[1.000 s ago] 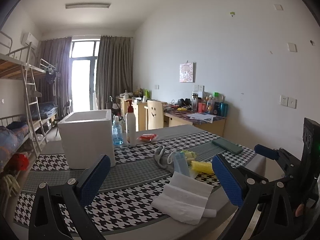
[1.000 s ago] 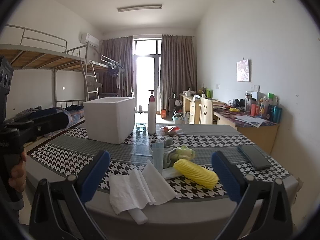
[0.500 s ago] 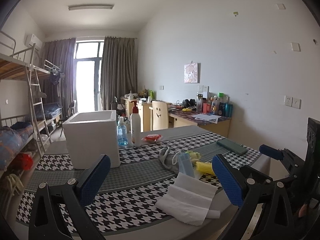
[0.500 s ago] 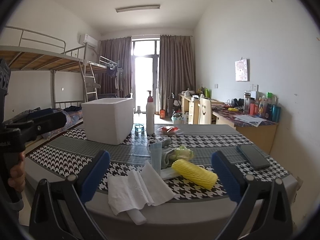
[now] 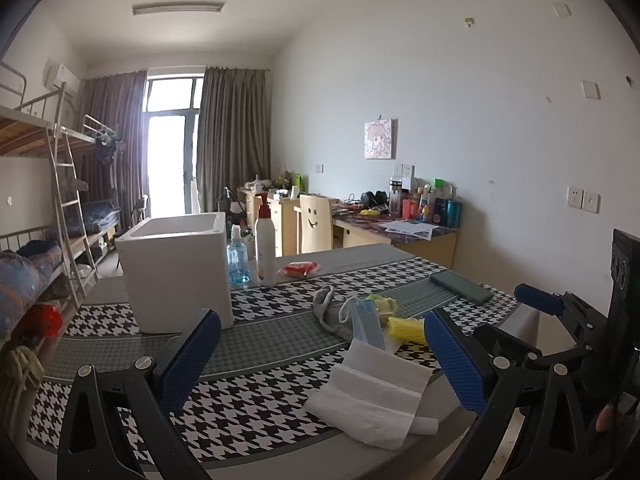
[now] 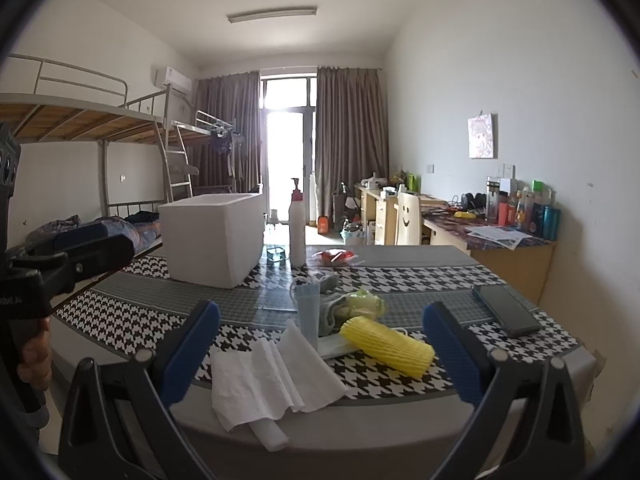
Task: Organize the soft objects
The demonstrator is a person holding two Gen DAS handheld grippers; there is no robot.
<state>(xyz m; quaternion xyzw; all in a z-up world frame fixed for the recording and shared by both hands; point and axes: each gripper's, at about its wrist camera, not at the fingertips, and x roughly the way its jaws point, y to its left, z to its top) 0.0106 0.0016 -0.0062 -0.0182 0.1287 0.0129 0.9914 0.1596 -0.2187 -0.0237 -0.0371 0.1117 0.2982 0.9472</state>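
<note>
Both grippers hang above the near edge of the surface (image 6: pixel 400 276), jaws spread wide and gripping nothing. The left gripper (image 5: pixel 320 356) faces a white paper towel (image 5: pixel 372 396) lying at the edge. The right gripper (image 6: pixel 320 348) looks over the same towel (image 6: pixel 272 380), with a yellow foam sleeve (image 6: pixel 388 346) just right of it. Behind these, a blue face mask (image 6: pixel 308 312), a grey sock (image 6: pixel 332 308) and a pale green soft item (image 6: pixel 366 304) lie bunched together, touching. Farther back stands a white foam box (image 6: pixel 216 236), with a pump bottle (image 6: pixel 297 236) beside it. A dark phone (image 6: pixel 506 310) lies near the right edge
</note>
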